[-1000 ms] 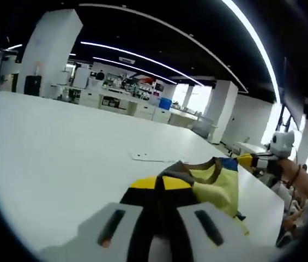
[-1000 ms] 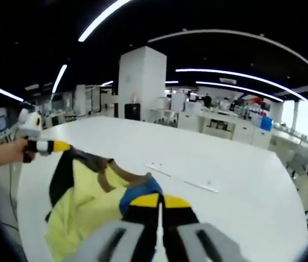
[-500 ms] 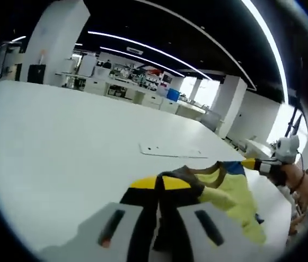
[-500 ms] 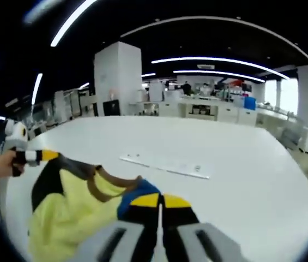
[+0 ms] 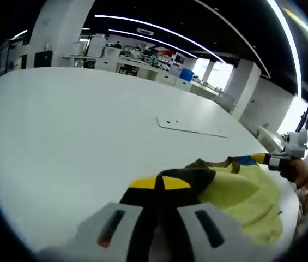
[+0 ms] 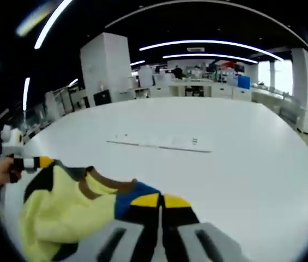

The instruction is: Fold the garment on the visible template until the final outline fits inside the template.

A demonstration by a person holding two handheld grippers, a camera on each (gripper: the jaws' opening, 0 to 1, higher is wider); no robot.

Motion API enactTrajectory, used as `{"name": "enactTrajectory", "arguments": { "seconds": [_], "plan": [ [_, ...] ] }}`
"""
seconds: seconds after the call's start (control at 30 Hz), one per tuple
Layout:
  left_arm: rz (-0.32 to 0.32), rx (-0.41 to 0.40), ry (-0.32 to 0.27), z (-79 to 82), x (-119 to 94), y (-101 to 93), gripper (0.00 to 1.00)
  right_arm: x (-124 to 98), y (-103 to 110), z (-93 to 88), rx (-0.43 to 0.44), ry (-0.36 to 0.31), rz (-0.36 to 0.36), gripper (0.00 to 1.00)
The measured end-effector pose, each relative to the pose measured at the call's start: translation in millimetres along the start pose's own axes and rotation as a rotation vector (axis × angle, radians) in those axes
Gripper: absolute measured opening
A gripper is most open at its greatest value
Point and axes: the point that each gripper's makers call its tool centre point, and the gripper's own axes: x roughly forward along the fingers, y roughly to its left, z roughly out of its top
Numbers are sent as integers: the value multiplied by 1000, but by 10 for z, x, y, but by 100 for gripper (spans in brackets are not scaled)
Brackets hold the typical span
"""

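Observation:
A yellow garment [image 5: 241, 194] with black, blue and brown trim hangs stretched between the two grippers above a white table [image 5: 72, 125]. My left gripper [image 5: 162, 183] is shut on its dark shoulder part. My right gripper [image 6: 160, 201] is shut on the blue shoulder part of the garment [image 6: 72, 204]. In the left gripper view the other gripper [image 5: 276, 159] comes in from the right, held by a hand. In the right gripper view the other gripper [image 6: 31, 162] shows at the left. A thin pale flat template [image 5: 192, 126] lies on the table further out; in the right gripper view the template [image 6: 162, 143] is beyond the garment.
The white table [image 6: 252, 153] is wide, with its edge near the garment on the person's side. Behind it stand white pillars [image 6: 104, 65], benches and shelves of a large hall. A hand and wrist [image 5: 306, 177] hold the other gripper.
Both cameras have tipped down toward the table. The garment has come lower and nearer the tabletop, still held by both grippers.

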Motion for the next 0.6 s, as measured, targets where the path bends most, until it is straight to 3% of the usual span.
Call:
{"name": "enactTrajectory", "arguments": {
  "seconds": [0.17,0.23,0.37,0.47,0.6],
  "plan": [
    [-8,9,-8,-25,-68,-37,1,-32,29,8,-16,-7,3,0],
    [-9,30,-22,14,-103,-51,9,-70,28,40,-13,-11,-6,0],
    [-19,40,-49,75,-170,-53,31,-125,136,111,7,-29,42,21],
    [-30,48,-72,131,-266,-84,41,-205,216,131,-26,-31,65,36],
    [-58,64,-92,154,-440,-142,54,-365,419,150,-50,-33,157,53]
  ]
}}
